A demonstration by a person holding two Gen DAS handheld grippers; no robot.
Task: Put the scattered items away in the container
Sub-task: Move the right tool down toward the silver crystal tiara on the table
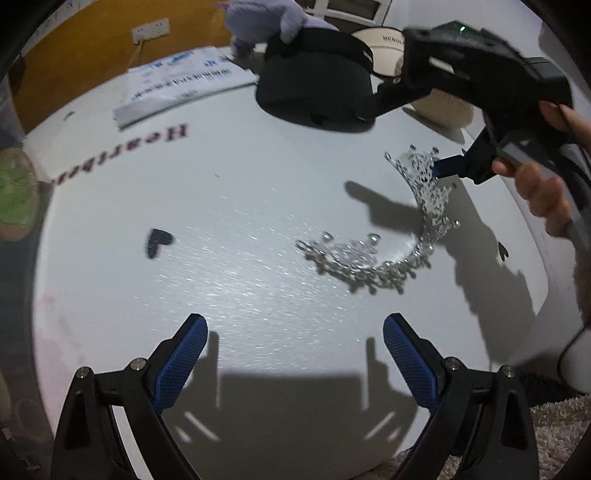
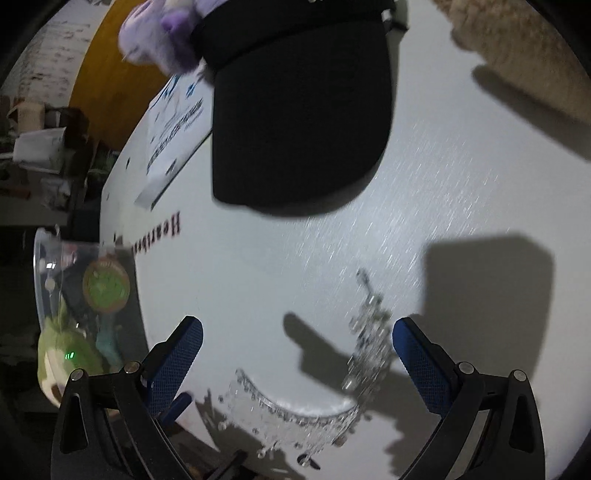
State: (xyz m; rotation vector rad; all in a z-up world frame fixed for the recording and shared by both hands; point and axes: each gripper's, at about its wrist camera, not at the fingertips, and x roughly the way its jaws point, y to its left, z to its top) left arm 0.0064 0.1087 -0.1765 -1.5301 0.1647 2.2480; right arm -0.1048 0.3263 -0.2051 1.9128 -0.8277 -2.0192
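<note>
A silver jewelled tiara [image 1: 402, 236] lies on the white table [image 1: 221, 206], to the right of centre. It also shows in the right wrist view [image 2: 332, 387], between the open fingers. My right gripper [image 2: 297, 345] is open, low over the table, with the tiara's near arm beside its right finger. In the left wrist view the right gripper's blue fingertip [image 1: 448, 166] touches the tiara's far end. My left gripper [image 1: 295, 332] is open and empty, short of the tiara. A clear plastic container [image 2: 66, 295] holding plush toys stands off the table's left edge.
A black cap [image 1: 314, 81] [image 2: 299, 122] lies at the back of the table, with a purple plush toy [image 1: 258, 22], a white printed packet [image 1: 184, 85] and a beige hat [image 1: 436, 99] around it. A small black heart [image 1: 157, 242] is printed on the table.
</note>
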